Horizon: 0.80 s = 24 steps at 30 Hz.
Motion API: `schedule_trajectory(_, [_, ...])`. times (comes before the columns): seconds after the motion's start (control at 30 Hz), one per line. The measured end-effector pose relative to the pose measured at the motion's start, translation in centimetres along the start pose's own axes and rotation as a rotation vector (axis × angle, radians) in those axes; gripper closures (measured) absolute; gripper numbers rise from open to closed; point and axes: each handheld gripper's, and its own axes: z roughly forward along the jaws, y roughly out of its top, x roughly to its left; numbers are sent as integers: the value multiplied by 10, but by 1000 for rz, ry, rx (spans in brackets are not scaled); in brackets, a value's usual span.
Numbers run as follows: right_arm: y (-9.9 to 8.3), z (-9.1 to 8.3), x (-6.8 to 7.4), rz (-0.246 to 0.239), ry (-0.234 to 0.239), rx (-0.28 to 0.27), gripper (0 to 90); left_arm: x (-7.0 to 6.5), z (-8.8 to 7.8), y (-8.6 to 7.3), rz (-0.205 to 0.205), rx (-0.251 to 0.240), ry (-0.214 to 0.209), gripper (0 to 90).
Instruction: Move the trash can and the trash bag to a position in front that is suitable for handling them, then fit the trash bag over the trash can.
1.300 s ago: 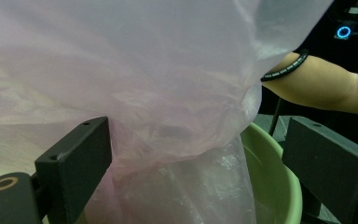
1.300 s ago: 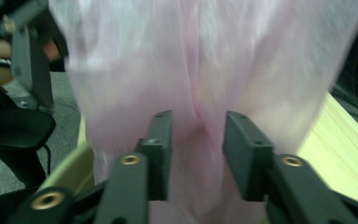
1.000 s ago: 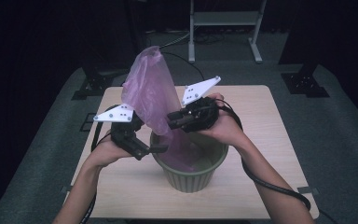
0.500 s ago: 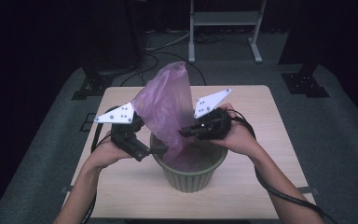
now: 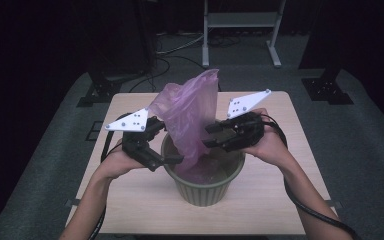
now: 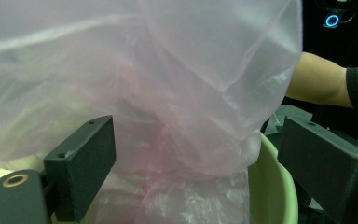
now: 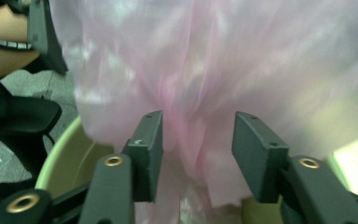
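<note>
Two grippers were held at a flimsy, slippery pink plastic bag (image 5: pixel 192 120) billowing from the green bin (image 5: pixel 205 190), best pinched at its hem: the left gripper (image 5: pixel 167 160) spread, the right gripper (image 5: pixel 211 136) just opening, bag film unpinched between.

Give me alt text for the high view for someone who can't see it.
A thin pink plastic bag billows up out of a ribbed green round bin on a light wooden table. A person's left gripper reaches over the bin's rim, and the right gripper, jaws open, faces the bag from the other side.
</note>
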Motion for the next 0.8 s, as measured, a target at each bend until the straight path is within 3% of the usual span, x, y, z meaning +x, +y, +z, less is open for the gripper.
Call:
schedule_trajectory(0.17, [7, 7, 0, -10, -11, -6, 518, -1, 4, 3, 3, 8, -7, 101])
schedule_trajectory(0.57, [6, 16, 0, 8, 33, -28, 544, 0, 5, 6, 11, 23, -12, 100])
schedule_trajectory(0.7, [8, 21, 2, 5, 36, -38, 551, -1, 9, 7, 4, 24, -12, 100])
schedule_trajectory(0.73, [8, 22, 3, 1, 36, -40, 558, -4, 9, 7, -27, 26, -17, 100])
schedule_trajectory(0.77, [9, 22, 3, 0, 40, -41, 566, 0, 10, 9, 30, 29, -31, 100])
schedule_trajectory(0.8, [9, 21, 3, -1, 41, -47, 571, -1, 10, 9, 10, 29, -27, 100])
